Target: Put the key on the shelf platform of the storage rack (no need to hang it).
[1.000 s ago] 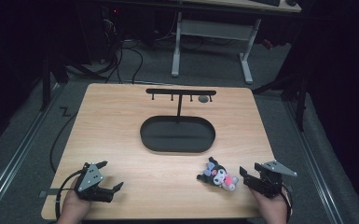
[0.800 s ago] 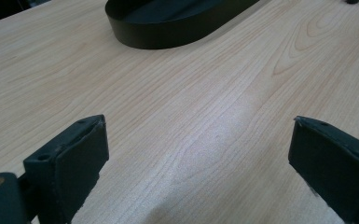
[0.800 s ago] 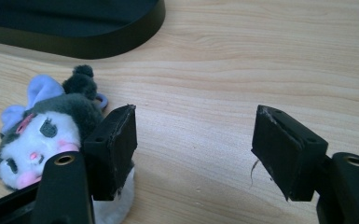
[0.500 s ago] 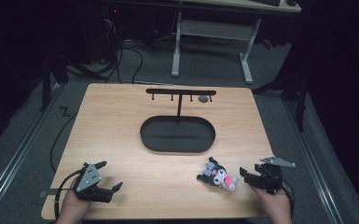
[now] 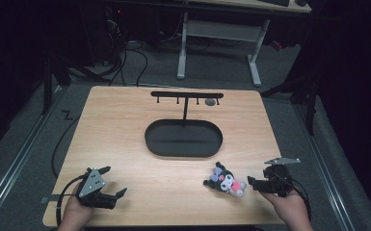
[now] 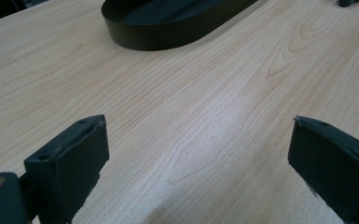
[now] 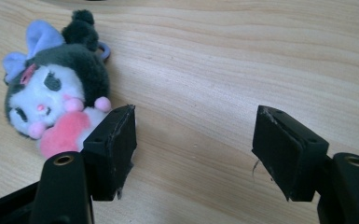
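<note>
Black-and-white plush toy [image 5: 227, 181] lying unlabelled | right gripper [image 7: 193, 140] released, empty, beside it | left gripper [image 6: 198, 154] released, empty

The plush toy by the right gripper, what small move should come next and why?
Probably slide the right gripper sideways toward the plush toy, so it sits between the open jaws; at present it lies outside them, beside one jaw, with only bare table between.

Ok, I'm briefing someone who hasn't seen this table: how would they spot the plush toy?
Start at the black oval tray mid-table, then look toward the near right corner. The plush toy lies on bare wood just left of the right gripper. It is the one soft, colourful thing: black head, white face, lilac ears, pink body.
</note>
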A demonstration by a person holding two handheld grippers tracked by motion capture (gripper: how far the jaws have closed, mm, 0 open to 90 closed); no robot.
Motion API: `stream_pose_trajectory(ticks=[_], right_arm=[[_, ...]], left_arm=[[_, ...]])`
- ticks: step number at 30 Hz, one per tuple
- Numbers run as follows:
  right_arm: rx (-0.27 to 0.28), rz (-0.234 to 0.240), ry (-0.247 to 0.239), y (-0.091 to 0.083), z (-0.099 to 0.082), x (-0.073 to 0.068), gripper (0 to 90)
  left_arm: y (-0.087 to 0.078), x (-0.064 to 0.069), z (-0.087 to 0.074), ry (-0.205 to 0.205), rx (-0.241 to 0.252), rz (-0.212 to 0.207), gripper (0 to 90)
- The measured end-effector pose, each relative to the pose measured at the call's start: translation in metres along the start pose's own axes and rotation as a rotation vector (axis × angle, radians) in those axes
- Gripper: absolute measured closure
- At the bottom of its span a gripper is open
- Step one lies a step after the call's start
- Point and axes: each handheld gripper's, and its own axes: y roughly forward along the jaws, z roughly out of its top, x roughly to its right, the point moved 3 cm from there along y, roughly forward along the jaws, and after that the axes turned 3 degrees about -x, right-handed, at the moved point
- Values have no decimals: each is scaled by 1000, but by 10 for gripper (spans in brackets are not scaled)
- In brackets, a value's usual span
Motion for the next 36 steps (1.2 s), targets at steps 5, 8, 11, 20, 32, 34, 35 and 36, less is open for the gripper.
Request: stream_pose_trajectory(ticks=[5,8,11,20,32,34,35,36], right_arm=[[-24,8,-36,-6,8,-6,309],[-39,10,-54,-7,12,-10,309],[-55,10,-75,-8,15,-15,309],[-116,12,-130,-16,22,-24,309],[-210,35,-209,-14,26,-38,293],[-229,43,-228,-12,26,-41,268],[-251,44,-236,-12,26,-42,223],[-270,43,-245,-11,26,-44,191]], left_arm=[[0,0,0,0,3,-6,57],[1,0,1,3,4,-6,59],[1,0,1,3,4,-6,59],[1,0,1,5,4,-9,64],[2,1,1,11,-1,-10,69],[2,1,1,12,-1,-12,69],[2,1,1,12,-2,-11,69],[2,1,1,11,-2,-12,69]])
